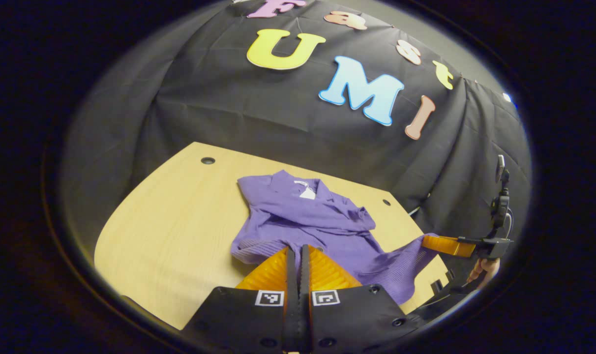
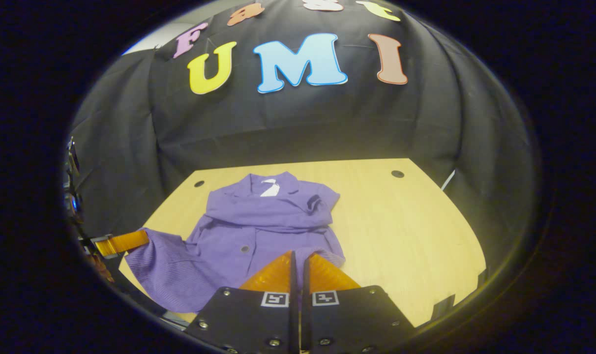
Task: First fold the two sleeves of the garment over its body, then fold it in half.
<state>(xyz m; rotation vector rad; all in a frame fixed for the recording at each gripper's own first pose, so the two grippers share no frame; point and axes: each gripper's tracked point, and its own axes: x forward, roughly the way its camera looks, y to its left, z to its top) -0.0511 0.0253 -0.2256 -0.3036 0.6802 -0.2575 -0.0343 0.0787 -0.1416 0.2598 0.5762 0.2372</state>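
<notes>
A: How far along is it?

B: The purple garment (image 2: 263,231) lies on the surface (image 2: 406,231), sleeves seemingly folded over its body.

A: And the halving?

B: Starting, I judge: left hand-held gripper (image 1: 297,253) and right hand-held gripper (image 2: 298,258) each pinch the near hem.

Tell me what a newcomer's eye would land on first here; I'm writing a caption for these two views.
The purple collared garment lies on the wooden table, its sleeves folded over the body. Both grippers are shut on its near hem: the left gripper and the right gripper each pinch the ribbed edge. In the left gripper view, the right gripper's fingers hold a lifted hem corner at the table's edge.
</notes>
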